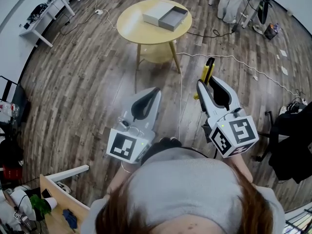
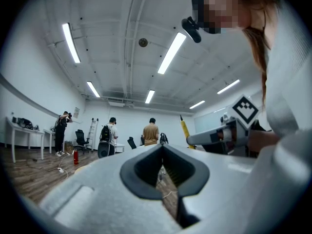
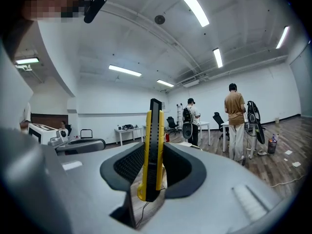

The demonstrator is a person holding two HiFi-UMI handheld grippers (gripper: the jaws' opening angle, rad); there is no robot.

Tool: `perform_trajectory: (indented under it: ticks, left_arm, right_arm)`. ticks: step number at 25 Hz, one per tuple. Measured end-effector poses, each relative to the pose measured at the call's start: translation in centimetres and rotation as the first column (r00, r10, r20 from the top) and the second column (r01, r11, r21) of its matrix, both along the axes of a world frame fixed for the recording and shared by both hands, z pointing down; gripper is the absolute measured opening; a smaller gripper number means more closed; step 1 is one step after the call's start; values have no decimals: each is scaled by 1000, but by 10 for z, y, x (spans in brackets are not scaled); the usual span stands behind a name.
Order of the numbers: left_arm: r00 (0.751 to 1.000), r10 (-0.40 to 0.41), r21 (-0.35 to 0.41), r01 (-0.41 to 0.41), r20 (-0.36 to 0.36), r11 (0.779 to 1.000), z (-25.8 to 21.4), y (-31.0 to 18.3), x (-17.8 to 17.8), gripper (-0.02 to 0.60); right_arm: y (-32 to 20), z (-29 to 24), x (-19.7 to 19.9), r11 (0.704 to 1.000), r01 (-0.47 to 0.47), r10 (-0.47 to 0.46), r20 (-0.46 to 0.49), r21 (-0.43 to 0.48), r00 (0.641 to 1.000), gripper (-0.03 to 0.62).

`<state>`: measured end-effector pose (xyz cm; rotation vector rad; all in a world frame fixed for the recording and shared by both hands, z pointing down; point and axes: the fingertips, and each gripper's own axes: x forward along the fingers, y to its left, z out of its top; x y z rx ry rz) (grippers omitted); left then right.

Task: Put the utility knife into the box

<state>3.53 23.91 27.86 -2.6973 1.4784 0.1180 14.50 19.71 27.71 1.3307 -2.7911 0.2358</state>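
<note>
A yellow and black utility knife (image 1: pixel 208 70) stands upright between the jaws of my right gripper (image 1: pixel 207 81), which is shut on it. In the right gripper view the utility knife (image 3: pixel 155 130) rises above the right gripper (image 3: pixel 155 147). My left gripper (image 1: pixel 155 90) is beside it at the left, shut and holding nothing; in its own view the left gripper (image 2: pixel 163 148) shows its tips meeting. Both hang above the wooden floor, well short of the table. An open grey box (image 1: pixel 174 19) lies on the round yellow table (image 1: pixel 131 26) ahead, its lid (image 1: pixel 155 13) beside it.
A white cable (image 1: pixel 234 60) runs across the floor behind the table. A white desk (image 1: pixel 44 13) stands at the far left, a black chair (image 1: pixel 292 135) at the right, a cluttered bench (image 1: pixel 53 199) at the lower left. People (image 3: pixel 236 121) stand far off.
</note>
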Motion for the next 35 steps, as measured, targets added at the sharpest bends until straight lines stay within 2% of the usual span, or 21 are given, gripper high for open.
perform_trajectory:
  ticks: [5,11,19,26,35]
  left_arm:
    - [1000,-12,-15,12,-14,1000,10,-1,8,3]
    - [999,-36,-24,36,-24,999,11,-13,-1,3]
    - [999,-18,-25,18,-34,1000,18,-49,-11,3]
    - [999,-9,-26,9,-33,1000,21,-111,-40,3]
    - [1000,22,-10,-22,-16,1000,8,-213,-82,3]
  right_arm:
    - [-8,8,8,1000,11,-11,-3,-16,1000,121]
    - [-19,15,1,999,28,-28,7,-41,1000,121]
    - [-51,19,-14,999,22,-22,-2,-43,1000,121]
    - [-110,27,-44,998,23,-23,3,-66,1000,121]
    - [-207,15,-86,999,-1,2,22,-49,1000,121]
